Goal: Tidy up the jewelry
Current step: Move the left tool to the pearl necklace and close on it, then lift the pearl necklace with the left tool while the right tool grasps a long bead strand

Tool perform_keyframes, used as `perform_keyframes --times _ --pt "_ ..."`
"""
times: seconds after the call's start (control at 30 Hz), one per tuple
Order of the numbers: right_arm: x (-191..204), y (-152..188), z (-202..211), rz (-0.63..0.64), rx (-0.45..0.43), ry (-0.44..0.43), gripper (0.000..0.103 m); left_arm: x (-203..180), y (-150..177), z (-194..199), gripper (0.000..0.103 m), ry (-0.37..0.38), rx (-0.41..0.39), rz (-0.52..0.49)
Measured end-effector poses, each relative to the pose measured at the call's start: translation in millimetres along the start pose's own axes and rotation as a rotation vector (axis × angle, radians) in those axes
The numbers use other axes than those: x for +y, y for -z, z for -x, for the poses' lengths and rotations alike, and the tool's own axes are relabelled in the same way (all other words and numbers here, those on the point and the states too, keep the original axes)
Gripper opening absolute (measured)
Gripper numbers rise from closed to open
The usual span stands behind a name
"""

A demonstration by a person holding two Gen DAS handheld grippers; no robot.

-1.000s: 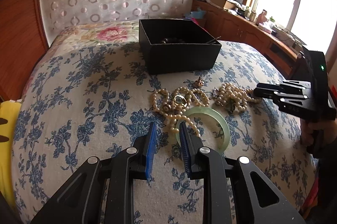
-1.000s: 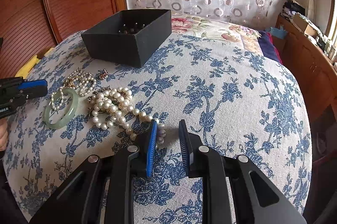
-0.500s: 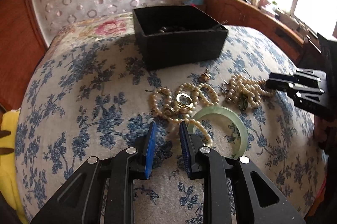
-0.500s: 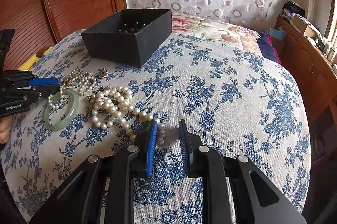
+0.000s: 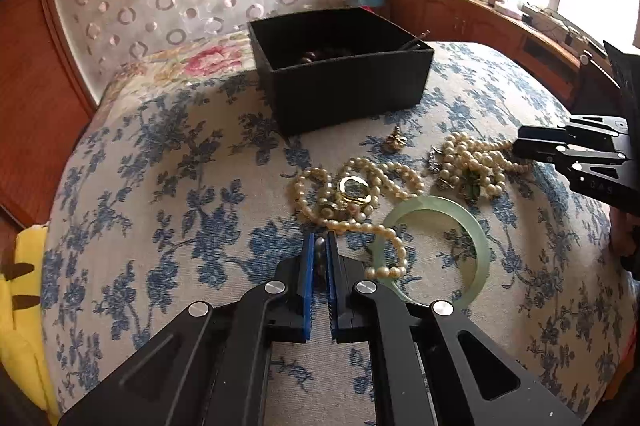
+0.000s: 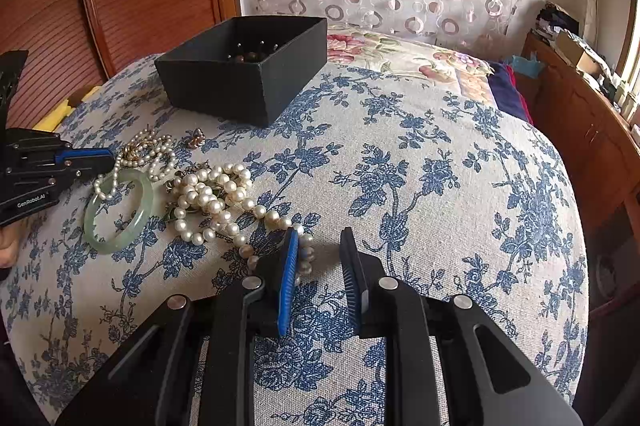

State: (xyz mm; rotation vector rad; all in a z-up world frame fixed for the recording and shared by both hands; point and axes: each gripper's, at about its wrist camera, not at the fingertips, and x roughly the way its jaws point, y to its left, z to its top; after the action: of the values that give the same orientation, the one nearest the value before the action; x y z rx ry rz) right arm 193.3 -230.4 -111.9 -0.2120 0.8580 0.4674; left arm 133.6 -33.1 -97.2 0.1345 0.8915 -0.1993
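Observation:
Jewelry lies on a blue-flowered bedspread in front of an open black box (image 5: 348,85) (image 6: 224,93) that holds dark beads. My left gripper (image 5: 319,240) (image 6: 110,157) is shut on a few beads of the thin pearl necklace (image 5: 384,173) (image 6: 160,153), whose strand drapes over a green jade bangle (image 5: 476,226) (image 6: 140,214). A thicker pearl necklace (image 5: 472,157) (image 6: 208,193) is heaped to the right. My right gripper (image 6: 320,238) (image 5: 520,145) stands open; the thick strand's end lies beside its left finger, not between the pads.
A small gold brooch (image 5: 394,141) (image 6: 197,137) lies near the box. A gold ring-shaped piece (image 5: 354,187) sits inside the thin necklace's loops. A wooden headboard, a yellow cushion (image 5: 20,306) and a wooden sideboard (image 6: 580,129) border the bed.
My left gripper edged forward to the near end of the thin pearl necklace and its jaws went from open to shut on the beads. The right gripper stayed where it was.

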Motion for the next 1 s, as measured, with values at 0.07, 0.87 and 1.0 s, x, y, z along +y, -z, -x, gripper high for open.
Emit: perform_keyframes --times 0.07,0.87,1.0 --pt "0 0 0 0.001 0.000 0.001 0.024 4 1 7 0.005 0.009 -0.022 0.020" --pt "0 0 -1 -0.002 0.001 -0.006 0.026 9 -18 110 0.005 0.034 -0.261 0.070" --pt "-1 0 -1 -0.005 0.001 -0.010 0.026 13 -23 119 0.005 0.022 -0.283 0.070"
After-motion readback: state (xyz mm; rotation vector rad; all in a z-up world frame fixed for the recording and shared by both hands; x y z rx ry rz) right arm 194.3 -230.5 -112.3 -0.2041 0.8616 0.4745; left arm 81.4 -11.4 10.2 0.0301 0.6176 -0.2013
